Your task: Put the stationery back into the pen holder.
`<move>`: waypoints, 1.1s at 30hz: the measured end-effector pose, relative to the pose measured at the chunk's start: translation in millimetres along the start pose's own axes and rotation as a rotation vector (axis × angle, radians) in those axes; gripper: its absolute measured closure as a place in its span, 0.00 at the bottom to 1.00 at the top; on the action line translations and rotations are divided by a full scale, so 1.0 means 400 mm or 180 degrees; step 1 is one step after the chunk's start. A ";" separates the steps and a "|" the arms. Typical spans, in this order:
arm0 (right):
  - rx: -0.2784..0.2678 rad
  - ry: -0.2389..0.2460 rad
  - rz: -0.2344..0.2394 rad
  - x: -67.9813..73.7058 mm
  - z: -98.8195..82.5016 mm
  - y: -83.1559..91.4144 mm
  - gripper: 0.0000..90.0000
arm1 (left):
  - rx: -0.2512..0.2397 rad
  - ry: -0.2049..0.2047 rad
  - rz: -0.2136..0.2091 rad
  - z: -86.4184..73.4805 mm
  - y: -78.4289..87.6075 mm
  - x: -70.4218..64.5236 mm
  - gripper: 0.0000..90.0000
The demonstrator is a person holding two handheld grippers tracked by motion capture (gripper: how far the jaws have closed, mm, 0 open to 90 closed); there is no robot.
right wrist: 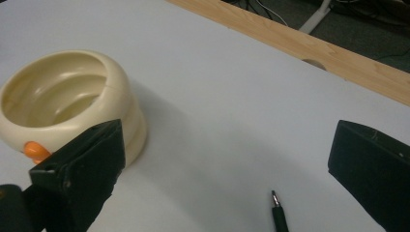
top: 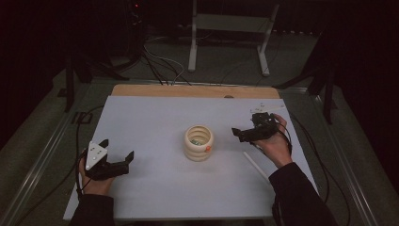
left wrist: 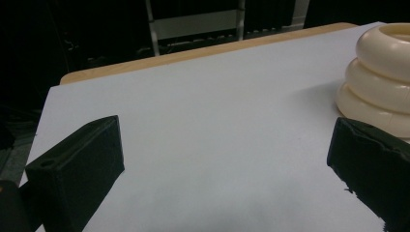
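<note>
A cream ribbed holder (top: 198, 142) stands in the middle of the white board (top: 150, 117), with an orange spot on its front and something small and greenish inside. My left gripper (top: 117, 149) rests open at the board's near left, nothing between its jaws. From the left gripper view the holder (left wrist: 382, 72) rises at the far right, beyond my left gripper (left wrist: 227, 169). My right gripper (top: 244, 126) is open to the right of the holder, pointing at it. Its own view has the holder (right wrist: 67, 96) behind the left jaw of my right gripper (right wrist: 227, 164), and a dark pen tip (right wrist: 276, 210) on the board between the jaws.
A thin white stick (top: 255, 165) lies on the board by the right wrist. A wooden table edge (top: 193, 90) runs along the board's far side. Beyond it, cables (top: 160, 61) and a white metal frame (top: 226, 33) are on the dark floor.
</note>
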State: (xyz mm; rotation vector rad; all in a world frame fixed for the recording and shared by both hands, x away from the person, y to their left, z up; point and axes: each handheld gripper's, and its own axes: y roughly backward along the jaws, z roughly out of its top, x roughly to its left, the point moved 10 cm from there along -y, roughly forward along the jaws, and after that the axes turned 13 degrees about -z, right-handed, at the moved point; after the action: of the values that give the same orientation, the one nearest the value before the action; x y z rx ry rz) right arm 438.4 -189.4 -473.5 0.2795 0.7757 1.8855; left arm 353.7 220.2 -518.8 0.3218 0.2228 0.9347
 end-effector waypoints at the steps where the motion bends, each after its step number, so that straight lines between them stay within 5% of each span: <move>1: 0.0004 -0.0008 -0.0004 -0.004 -0.002 0.000 0.00 | 0.0004 0.0000 0.0002 0.000 0.000 0.000 0.00; 33: 0.0203 -0.0047 -0.0149 -0.096 -0.057 -0.061 0.00 | -0.0008 0.0051 0.0014 -0.009 0.005 0.014 0.00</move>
State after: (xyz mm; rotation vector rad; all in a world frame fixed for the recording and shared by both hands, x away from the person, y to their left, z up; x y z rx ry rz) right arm 461.6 -225.6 -500.4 0.3121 0.8266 1.8153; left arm 354.1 226.5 -521.8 0.3128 0.2357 0.9422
